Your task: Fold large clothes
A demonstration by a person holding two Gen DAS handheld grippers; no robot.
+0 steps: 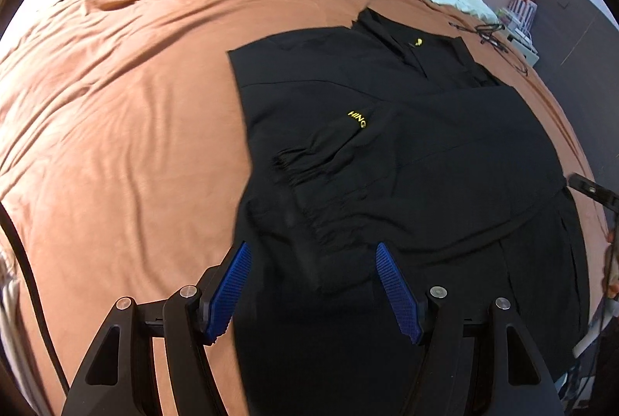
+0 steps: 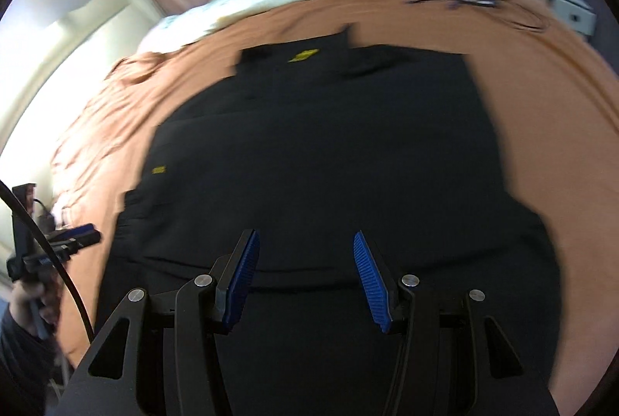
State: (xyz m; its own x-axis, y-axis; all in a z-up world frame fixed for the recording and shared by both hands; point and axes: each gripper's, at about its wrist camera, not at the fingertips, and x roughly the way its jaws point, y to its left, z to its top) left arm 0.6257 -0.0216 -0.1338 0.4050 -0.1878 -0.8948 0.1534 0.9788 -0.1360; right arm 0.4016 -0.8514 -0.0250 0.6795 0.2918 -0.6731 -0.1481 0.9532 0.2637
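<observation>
**Take the hem evenly before the next fold**

The black jacket (image 1: 387, 153) lies flat on the bed's brown sheet (image 1: 116, 125), sleeves folded inward, collar at twelve o'clock. Left gripper (image 1: 313, 284) hovers over the hem at six o'clock, jaws spread, empty. Right gripper (image 2: 305, 276) likewise, jaws apart, holding nothing. Best to pinch both hem corners together, keeping layers aligned.
</observation>
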